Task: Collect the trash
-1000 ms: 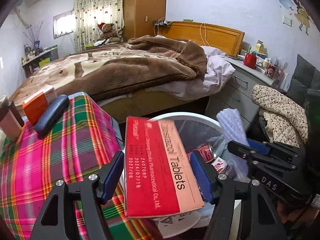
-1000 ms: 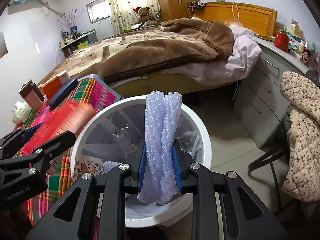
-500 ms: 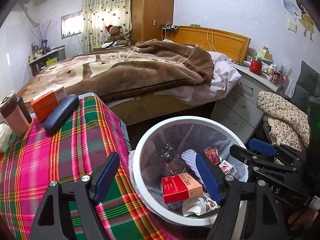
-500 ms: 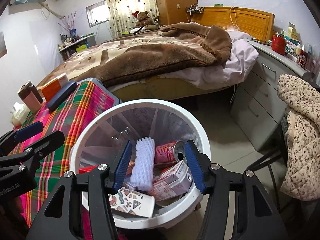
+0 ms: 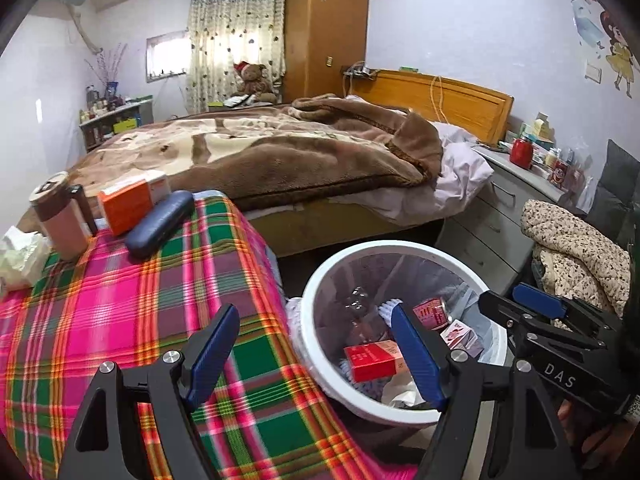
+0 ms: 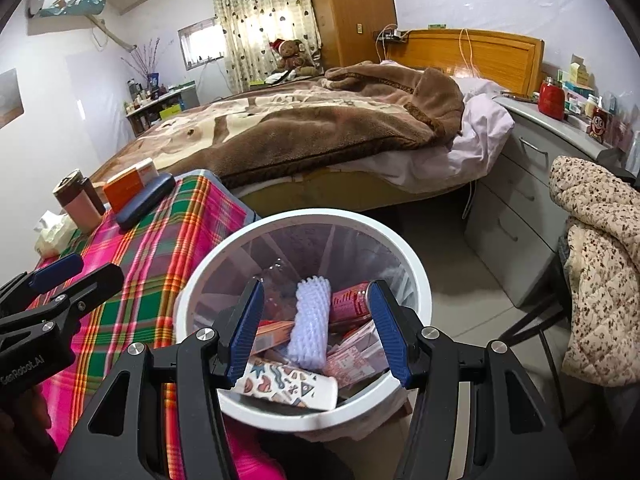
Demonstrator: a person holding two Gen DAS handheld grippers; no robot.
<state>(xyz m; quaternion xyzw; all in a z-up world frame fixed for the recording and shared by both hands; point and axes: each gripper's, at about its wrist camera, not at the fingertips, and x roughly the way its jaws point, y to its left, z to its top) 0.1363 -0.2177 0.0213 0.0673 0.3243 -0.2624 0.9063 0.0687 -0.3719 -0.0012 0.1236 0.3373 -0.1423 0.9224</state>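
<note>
The white bin (image 5: 320,292) stands on the floor beside the plaid table. Inside it lie a red tablet box (image 5: 372,360), a white foam net (image 6: 310,320), a red can (image 6: 350,300), a patterned paper cup (image 6: 288,386) and other cartons. My left gripper (image 5: 312,332) hangs open over the table's edge and the bin's left rim, with nothing between its blue pads. Above the bin (image 6: 416,280), my right gripper (image 6: 316,300) is open too, and the foam net lies well below it. Each gripper shows in the other's view: the right (image 5: 532,304), the left (image 6: 60,276).
On the plaid tablecloth (image 5: 120,320) stand a brown tumbler (image 5: 60,216), an orange box (image 5: 128,200), a dark glasses case (image 5: 160,224) and crumpled tissue (image 5: 18,256). A bed (image 5: 280,152) lies behind, grey drawers (image 6: 516,184) and a chair with a quilted jacket (image 6: 600,260) at right.
The left gripper let go of the red tablet box and the right let go of the foam net; both now lie in the bin. Both grippers opened and drew back upward.
</note>
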